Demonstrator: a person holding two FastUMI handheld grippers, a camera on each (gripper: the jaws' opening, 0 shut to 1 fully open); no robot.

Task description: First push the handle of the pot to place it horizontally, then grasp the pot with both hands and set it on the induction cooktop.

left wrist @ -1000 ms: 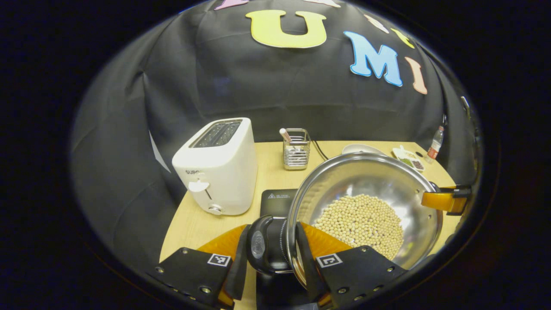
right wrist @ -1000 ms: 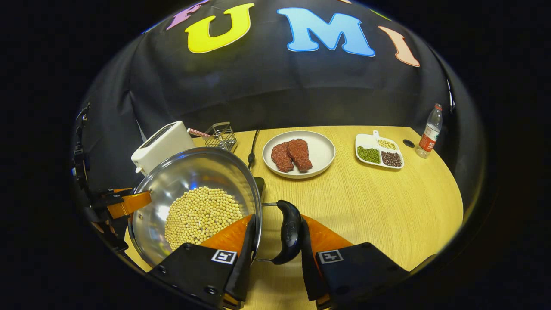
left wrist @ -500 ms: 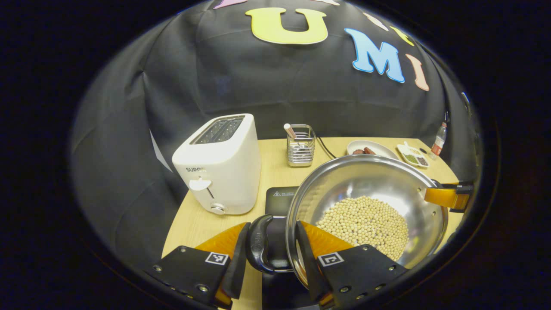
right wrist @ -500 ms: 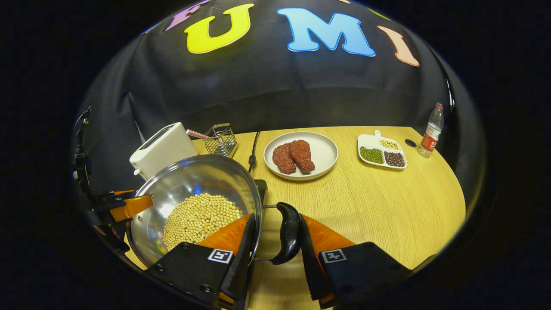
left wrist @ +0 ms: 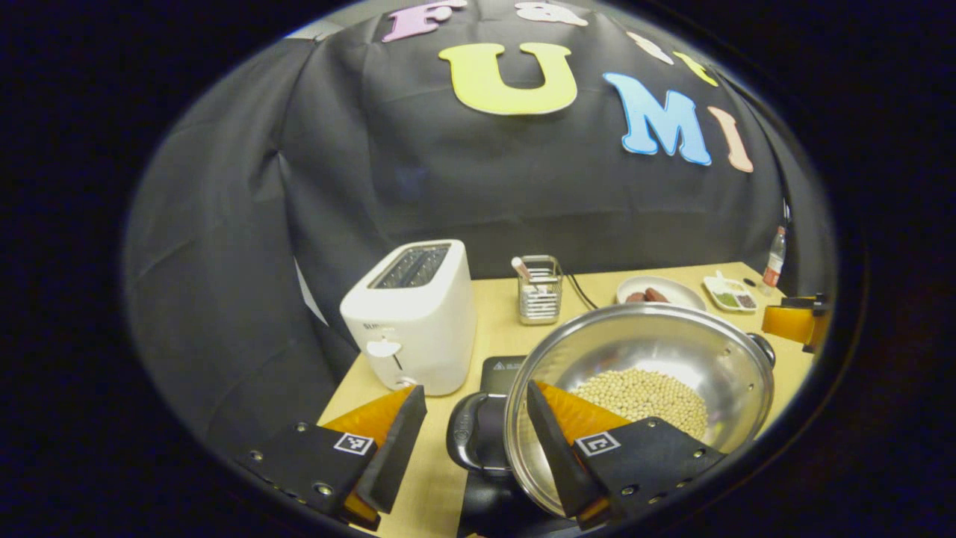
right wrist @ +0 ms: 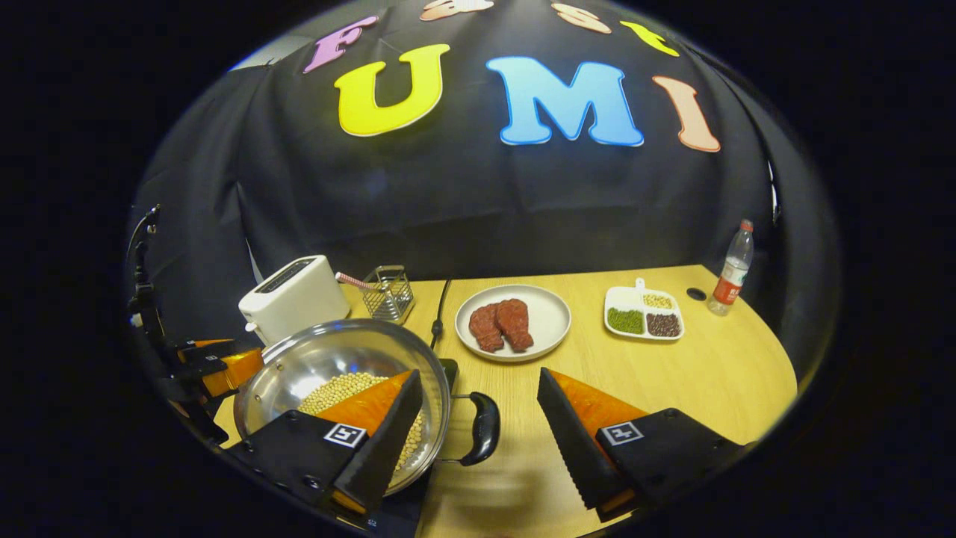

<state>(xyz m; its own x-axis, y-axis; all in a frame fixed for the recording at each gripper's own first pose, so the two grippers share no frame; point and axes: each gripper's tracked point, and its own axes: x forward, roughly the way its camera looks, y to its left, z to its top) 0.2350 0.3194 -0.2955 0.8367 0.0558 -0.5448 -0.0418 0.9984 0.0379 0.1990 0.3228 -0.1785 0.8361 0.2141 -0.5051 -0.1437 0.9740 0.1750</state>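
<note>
- Pot [left wrist: 642,366] sits on the induction cooktop [left wrist: 502,368] — stainless, full of soybeans [left wrist: 644,393], black cooktop edge visible beyond its left handle and under its base.
- Left gripper [left wrist: 470,437]: jaws spread wide, nothing held. Pot's left handle [left wrist: 469,442] lies in the gap between the fingers, touching neither; the right finger overlaps the pot rim in the left gripper view.
- Right gripper [right wrist: 478,437]: jaws spread wide, empty. Pot's right handle [right wrist: 484,427] sits between the fingers, clear of both. One finger reaches over the pot's [right wrist: 347,381] bowl above the beans.
- In the right gripper view the left gripper shows at the far side of the pot [right wrist: 216,366]; in the left gripper view the right gripper's tip shows at the pot's far side [left wrist: 795,323].
- Table [right wrist: 709,373]: white toaster [left wrist: 411,317] just left of the cooktop, wire utensil caddy [left wrist: 539,288] behind the pot, power cord [right wrist: 439,310] running back from the cooktop.
- Farther right — plate with two red meat pieces [right wrist: 514,323], divided dish of beans [right wrist: 642,314], water bottle [right wrist: 732,267] near the table's back edge.
</note>
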